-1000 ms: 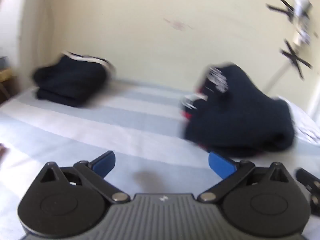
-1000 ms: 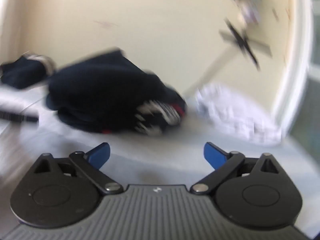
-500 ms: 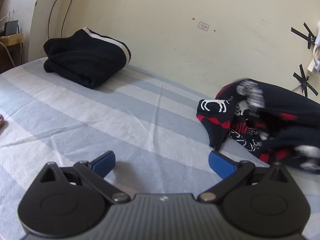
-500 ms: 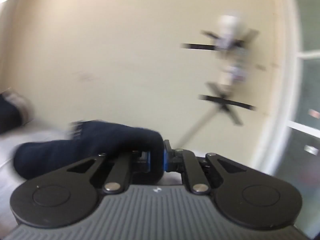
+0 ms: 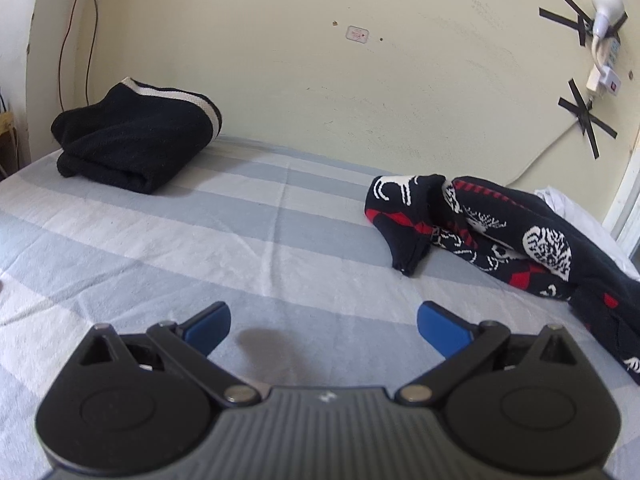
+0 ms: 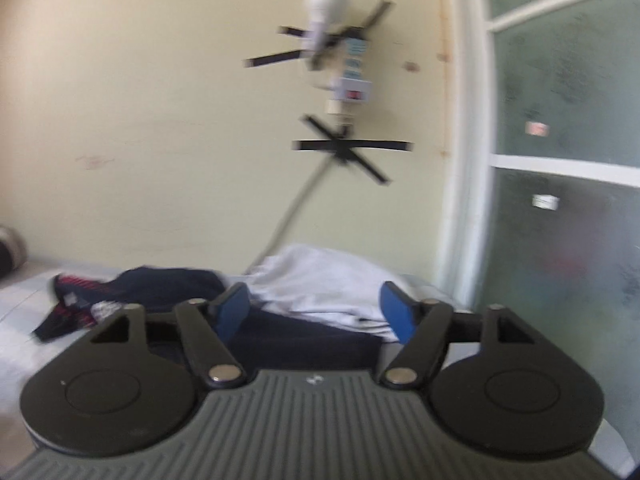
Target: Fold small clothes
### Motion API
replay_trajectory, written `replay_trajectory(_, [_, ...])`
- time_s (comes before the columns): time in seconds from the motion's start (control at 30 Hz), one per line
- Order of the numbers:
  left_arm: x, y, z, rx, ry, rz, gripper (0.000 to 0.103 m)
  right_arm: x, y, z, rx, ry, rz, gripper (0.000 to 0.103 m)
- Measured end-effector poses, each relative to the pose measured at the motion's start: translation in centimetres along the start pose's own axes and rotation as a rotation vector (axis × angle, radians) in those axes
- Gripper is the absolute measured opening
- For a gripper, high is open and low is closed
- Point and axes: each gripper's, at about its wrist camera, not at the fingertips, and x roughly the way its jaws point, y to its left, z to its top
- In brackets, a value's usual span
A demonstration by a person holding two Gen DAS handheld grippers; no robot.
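- A bed [image 5: 200, 240] under a blue-and-white striped sheet runs to a cream wall [image 5: 320, 80].
- The patterned navy garment [image 5: 500, 236] lies crumpled at the bed's right side, just beside a white cloth [image 6: 320, 280].
- A folded black garment [image 5: 132, 140] sits far left, well apart.
- Left tongs [image 5: 322, 326] gape wide over bare sheet.
- Right tongs [image 6: 314, 312] are spread, holding nothing, above dark fabric.

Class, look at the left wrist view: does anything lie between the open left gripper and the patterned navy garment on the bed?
Nothing visible does. Only bare striped sheet separates the left gripper from the patterned garment; the folded black garment sits far off left.
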Motion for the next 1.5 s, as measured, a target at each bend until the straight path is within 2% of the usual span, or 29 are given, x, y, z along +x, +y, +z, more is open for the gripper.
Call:
replay_trajectory(0.13, [-0.4,-0.2,-0.1,0.024,-0.025,0.007,0.103,3.3,5.9,0.3,-0.153,0.047,0.153,0.087])
replay_trajectory(0.27, [-0.7,0.0,-0.1,0.016,-0.040,0.009,0.103,10.3,11.3,-0.2,-0.218,0.177,0.233,0.086])
replay_trajectory(0.3, [-0.7,0.2,-0.1,0.010,-0.038,0.009,0.103,11.9,12.5,-0.6,-0.237,0.203,0.231,0.078])
replay_trajectory(0.33, [-0.6,0.4,0.0,0.002,-0.035,0.010,0.103,13.1,13.2,-1.1,-0.256,0.220,0.222,0.046])
replay_trajectory(0.37, [-0.6,0.6,0.0,-0.008,-0.031,0.010,0.103,13.8,13.7,-1.4,-0.273,0.228,0.218,0.029])
replay_trajectory(0.4, [-0.6,0.7,0.1,-0.017,-0.029,0.007,0.103,14.0,13.8,-1.1,-0.259,0.226,0.206,0.021])
replay_trajectory(0.5, [-0.6,1.2,0.0,-0.035,-0.030,-0.007,0.103,11.0,9.2,2.1,-0.014,0.148,0.270,0.017])
replay_trajectory(0.63, [-1.0,1.2,0.0,-0.020,-0.044,-0.032,0.103,3.3,-1.7,4.1,0.265,0.021,0.257,0.017])
replay_trajectory(0.7, [-1.3,0.9,-0.1,0.002,-0.055,-0.061,0.103,0.2,-6.1,3.9,0.327,-0.002,0.205,0.017])
replay_trajectory(0.77, [-1.5,0.3,-0.1,0.038,-0.057,-0.087,0.103,-2.3,-9.5,2.6,0.358,0.014,0.139,0.020])
replay_trajectory(0.8, [-1.5,-0.2,-0.1,0.064,-0.056,-0.097,0.103,-3.0,-10.9,1.7,0.368,0.035,0.089,0.029])
replay_trajectory(0.83, [-1.7,-0.8,-0.2,0.089,-0.059,-0.110,0.103,-3.2,-11.7,0.8,0.364,0.065,0.008,0.038])
replay_trajectory(0.9, [-2.2,-1.8,-0.4,0.138,-0.069,-0.135,0.103,-3.7,-12.6,-1.2,0.325,0.114,-0.179,0.045])
replay_trajectory(0.97, [-2.7,-2.9,-0.8,0.179,-0.075,-0.161,0.103,-4.9,-13.3,-2.5,0.328,0.126,-0.256,0.046])
replay_trajectory(1.03, [-3.1,-3.8,-1.3,0.216,-0.074,-0.176,0.103,-6.2,-13.1,-3.0,0.380,0.088,-0.198,0.055])
replay_trajectory(1.1, [-3.3,-4.6,-1.9,0.254,-0.076,-0.177,0.103,-6.3,-10.7,-2.4,0.340,0.065,-0.094,0.067])
replay_trajectory(1.2, [-3.8,-5.3,-2.5,0.294,-0.100,-0.151,0.103,-4.5,-4.0,-0.6,0.132,0.062,0.053,0.081])
replay_trajectory(1.27, [-4.1,-5.2,-2.7,0.300,-0.113,-0.145,0.103,-2.6,0.3,-0.7,-0.015,0.086,0.126,0.085])
replay_trajectory(1.3, [-4.1,-5.0,-2.7,0.301,-0.114,-0.146,0.103,-1.4,2.4,-1.1,-0.102,0.110,0.144,0.085])
replay_trajectory(1.37, [-4.0,-4.8,-2.6,0.296,-0.107,-0.148,0.103,1.2,5.2,-2.5,-0.251,0.174,0.124,0.085])
replay_trajectory(1.4, [-3.9,-4.7,-2.5,0.292,-0.101,-0.150,0.103,2.5,5.9,-3.2,-0.310,0.205,0.099,0.082])
replay_trajectory(1.43, [-3.8,-4.6,-2.4,0.289,-0.094,-0.152,0.103,3.7,5.5,-4.3,-0.366,0.228,0.062,0.061])
replay_trajectory(1.47, [-3.7,-4.5,-2.3,0.290,-0.087,-0.158,0.103,4.4,4.8,-4.9,-0.394,0.244,0.018,0.033])
replay_trajectory(1.5, [-3.7,-4.5,-2.2,0.298,-0.079,-0.168,0.103,4.8,3.9,-4.7,-0.368,0.268,0.002,0.009])
